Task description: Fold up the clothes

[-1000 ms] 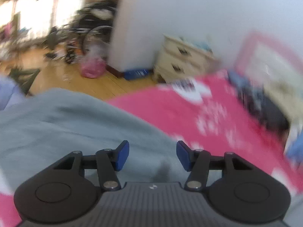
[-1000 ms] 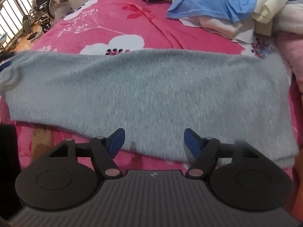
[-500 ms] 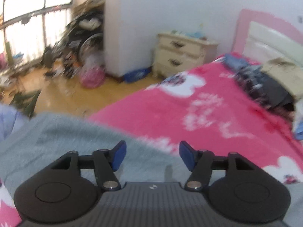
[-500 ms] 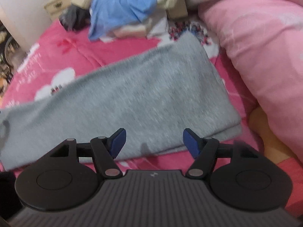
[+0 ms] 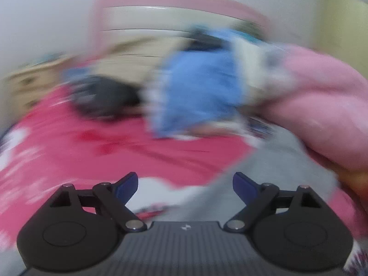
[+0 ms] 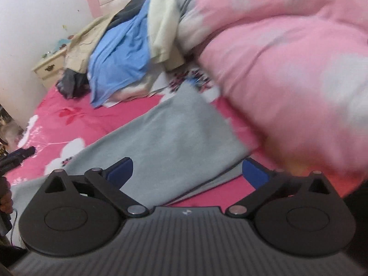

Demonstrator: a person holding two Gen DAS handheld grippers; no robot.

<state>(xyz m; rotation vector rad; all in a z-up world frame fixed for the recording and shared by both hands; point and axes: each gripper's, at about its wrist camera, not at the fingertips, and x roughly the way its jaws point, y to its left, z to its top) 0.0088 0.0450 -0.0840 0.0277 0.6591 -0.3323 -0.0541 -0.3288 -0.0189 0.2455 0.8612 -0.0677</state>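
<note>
A grey garment (image 6: 165, 142) lies folded into a long band on the pink flowered bedsheet (image 6: 76, 119), its right end near the pink quilt. My right gripper (image 6: 187, 172) is open just above that end, nothing between its blue pads. In the blurred left wrist view the same grey garment (image 5: 271, 168) shows at lower right. My left gripper (image 5: 185, 185) is open and empty over the sheet, left of the grey cloth.
A heap of clothes with a blue garment (image 6: 119, 62) on top lies at the head of the bed. A big pink quilt (image 6: 287, 69) fills the right side. A cream nightstand (image 6: 49, 69) stands by the wall. A person's hand (image 6: 5, 197) shows at the left edge.
Both views have swung right, from the room and the garment's left part toward the clothes heap and pink quilt. The left view is now motion-blurred. Both grippers stayed open.
</note>
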